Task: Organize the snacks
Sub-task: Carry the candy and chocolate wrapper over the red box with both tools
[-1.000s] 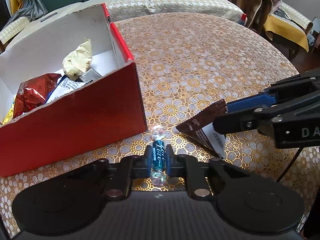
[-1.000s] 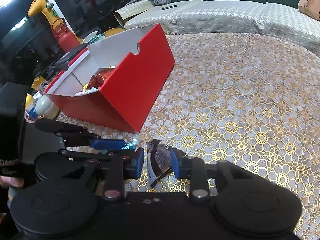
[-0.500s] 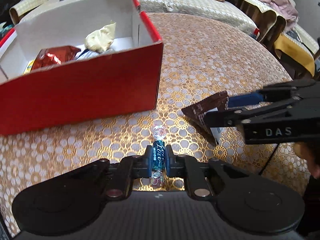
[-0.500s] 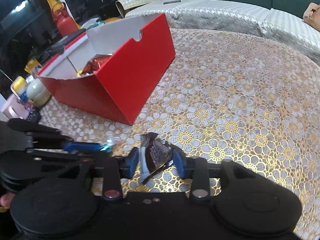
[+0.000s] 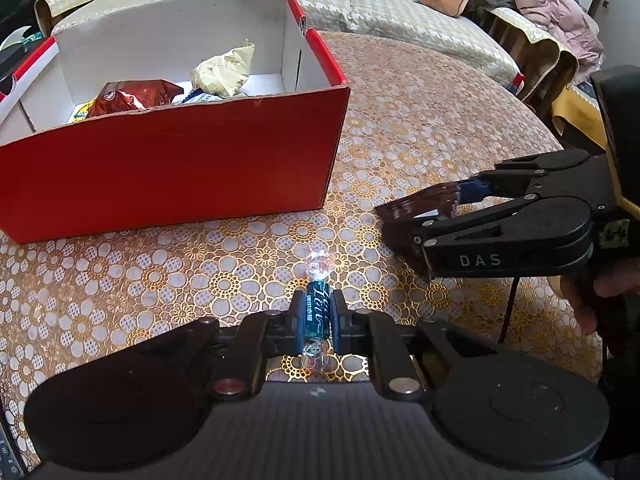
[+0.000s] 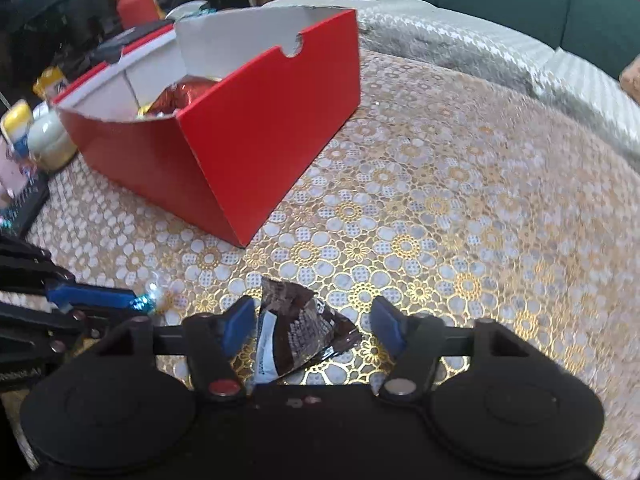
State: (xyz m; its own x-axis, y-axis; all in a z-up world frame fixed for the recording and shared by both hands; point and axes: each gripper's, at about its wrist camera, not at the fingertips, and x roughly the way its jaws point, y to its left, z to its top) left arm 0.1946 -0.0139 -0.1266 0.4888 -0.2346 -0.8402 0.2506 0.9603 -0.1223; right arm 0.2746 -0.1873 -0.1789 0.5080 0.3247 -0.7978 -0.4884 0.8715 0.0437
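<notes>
My left gripper point(image 5: 316, 314) is shut on a small teal wrapped candy point(image 5: 317, 312), held just above the tablecloth in front of the red box point(image 5: 172, 176). The box holds a red foil snack point(image 5: 132, 96) and a cream wrapper point(image 5: 224, 72). My right gripper point(image 6: 314, 326) is open, its blue pads point(image 6: 238, 324) wide apart around a dark brown snack packet point(image 6: 300, 328); whether the packet rests on the table I cannot tell. In the left wrist view the right gripper point(image 5: 432, 210) and the brown packet point(image 5: 416, 208) are to the right. The left gripper also shows in the right wrist view point(image 6: 132, 302).
The round table has a gold floral lace cloth point(image 6: 460, 220). The red box point(image 6: 248, 152) stands open at the left. Jars and a bottle point(image 6: 44, 140) sit beyond it. A sofa point(image 5: 400, 4) with clothes point(image 5: 540, 8) lies behind the table.
My right gripper's jaws have opened from shut on the brown packet to wide apart. Both grippers have drawn back from the box. The left gripper still holds the candy.
</notes>
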